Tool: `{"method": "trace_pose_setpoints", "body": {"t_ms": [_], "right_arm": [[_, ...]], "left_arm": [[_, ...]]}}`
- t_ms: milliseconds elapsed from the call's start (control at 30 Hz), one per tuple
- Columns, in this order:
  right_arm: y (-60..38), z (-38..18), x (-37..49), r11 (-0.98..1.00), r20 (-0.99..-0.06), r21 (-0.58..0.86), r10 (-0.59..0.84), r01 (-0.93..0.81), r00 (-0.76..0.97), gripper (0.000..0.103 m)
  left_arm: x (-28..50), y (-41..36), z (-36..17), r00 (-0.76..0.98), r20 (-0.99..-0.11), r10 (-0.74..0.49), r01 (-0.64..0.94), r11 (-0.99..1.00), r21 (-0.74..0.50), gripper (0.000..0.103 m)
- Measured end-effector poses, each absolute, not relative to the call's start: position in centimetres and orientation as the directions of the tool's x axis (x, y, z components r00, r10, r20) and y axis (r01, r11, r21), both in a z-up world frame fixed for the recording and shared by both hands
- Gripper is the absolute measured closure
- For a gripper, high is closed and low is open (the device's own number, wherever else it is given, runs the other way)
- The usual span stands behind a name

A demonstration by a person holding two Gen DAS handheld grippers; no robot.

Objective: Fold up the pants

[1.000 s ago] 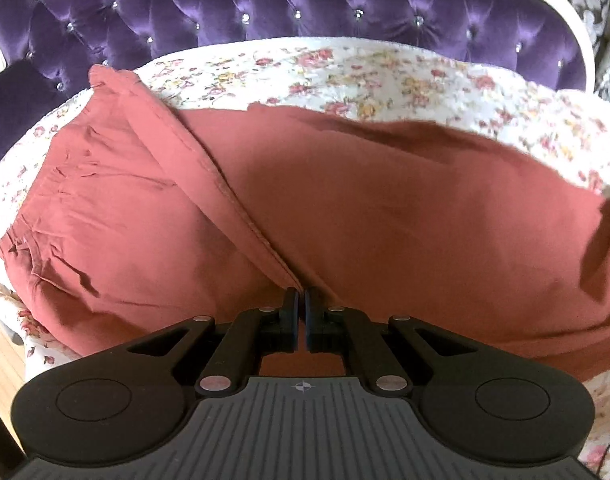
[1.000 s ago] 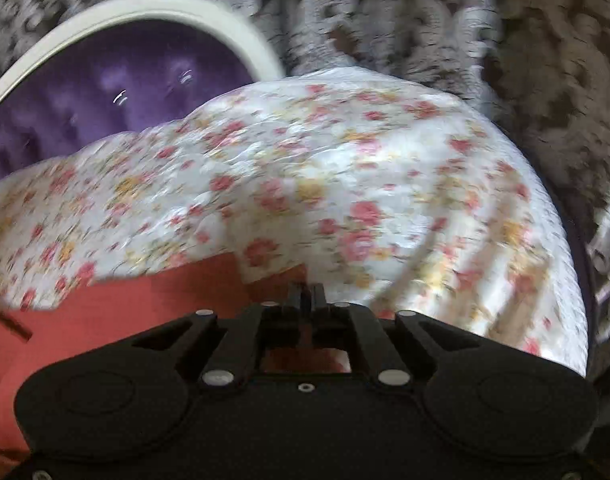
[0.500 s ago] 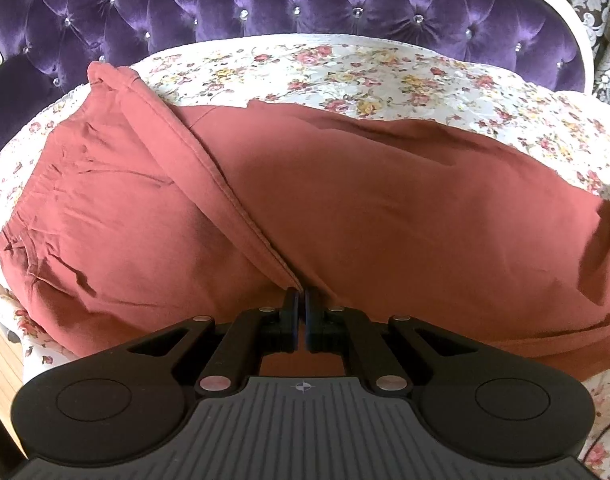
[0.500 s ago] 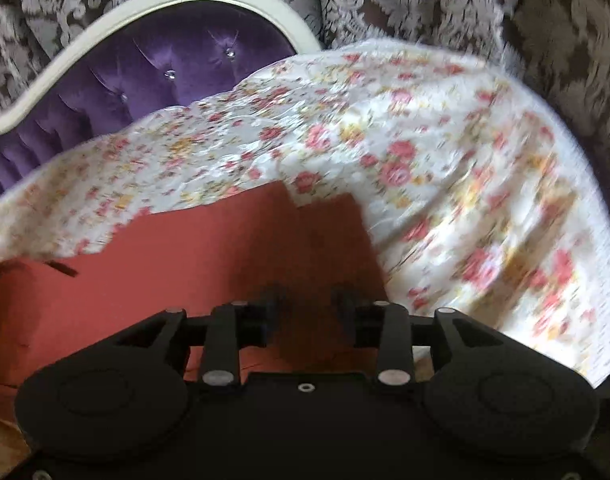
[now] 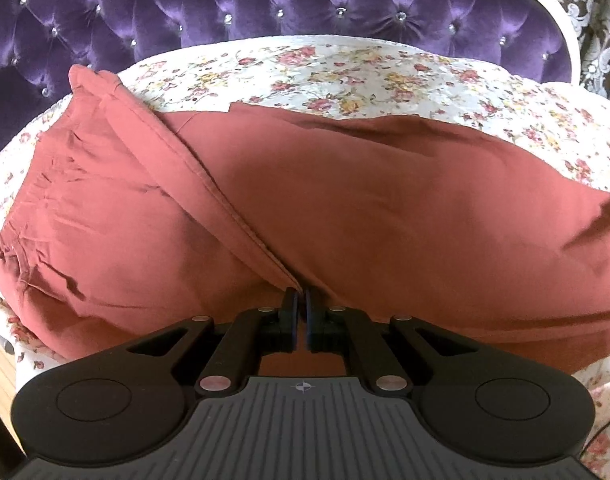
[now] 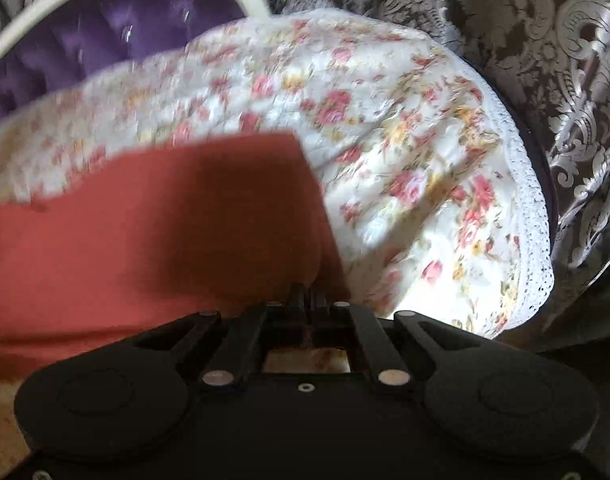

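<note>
A: How are the pants [image 5: 345, 208] laid?

B: Rust-red matte cloth is spread, creased, across a quilted floral bedspread [image 5: 345, 76]; a stitched seam ridge is pinched in the closed left gripper [image 5: 301, 300].

A: And the right gripper [image 6: 309, 294]?

B: Its jaws have just been closing; they are seen clamped at the blurred trouser-leg end.

A: The room?

B: A tufted purple velvet headboard [image 5: 305, 8] is backed by damask curtains [image 6: 525, 40].

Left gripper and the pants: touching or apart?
Touching. In the left wrist view, the left gripper has its jaws shut on a raised hem fold of the red pants, which runs straight into the pads.
</note>
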State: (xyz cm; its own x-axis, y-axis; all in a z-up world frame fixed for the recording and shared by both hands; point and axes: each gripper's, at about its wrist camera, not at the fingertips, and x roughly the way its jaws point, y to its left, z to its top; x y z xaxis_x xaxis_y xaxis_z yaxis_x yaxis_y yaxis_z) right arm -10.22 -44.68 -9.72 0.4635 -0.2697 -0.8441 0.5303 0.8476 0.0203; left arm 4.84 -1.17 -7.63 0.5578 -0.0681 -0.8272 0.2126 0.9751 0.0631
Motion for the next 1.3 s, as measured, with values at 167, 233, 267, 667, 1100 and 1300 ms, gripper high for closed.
{"method": "trace_pose_setpoints", "body": {"t_ms": [167,233,267,667,1100,1300], "right_arm": [[-43.9,-7.3,-9.7,0.835,-0.803,-0.052,-0.361,0.548,0.474,0.056],[-43.3,-5.7,-10.4,0.819,-0.763,-0.031,-0.390,0.573,0.516,0.049],[-43.0,-4.9,-10.5,0.819,-0.749,-0.009,-0.386,0.574,0.538,0.049],[-30.2,-0.5,-1.8,0.975,-0.678,0.168,0.007,0.146,0.735,0.049],[-13.6,-4.1,6.2,0.885,-0.732,0.243,0.435,-0.396,0.524,0.054],[-11.2,-9.0,6.6,0.938,-0.812,0.052,0.240,-0.343,0.533,0.056]], "left_arm": [[4.8,0.1,-6.7,0.542,-0.834,-0.107,0.210,0.978,0.011,0.094],[4.7,0.5,-5.9,0.544,-0.830,-0.123,0.218,0.976,-0.002,0.094],[4.5,0.6,-5.5,0.548,-0.827,-0.130,0.223,0.975,-0.005,0.093],[4.2,3.1,-3.1,0.531,-0.821,-0.210,0.318,0.947,-0.037,0.092],[3.8,6.3,-4.1,0.529,-0.784,-0.325,0.333,0.929,-0.161,0.092],[2.4,8.4,-3.4,0.563,-0.776,-0.284,0.318,0.941,-0.114,0.092]]}}
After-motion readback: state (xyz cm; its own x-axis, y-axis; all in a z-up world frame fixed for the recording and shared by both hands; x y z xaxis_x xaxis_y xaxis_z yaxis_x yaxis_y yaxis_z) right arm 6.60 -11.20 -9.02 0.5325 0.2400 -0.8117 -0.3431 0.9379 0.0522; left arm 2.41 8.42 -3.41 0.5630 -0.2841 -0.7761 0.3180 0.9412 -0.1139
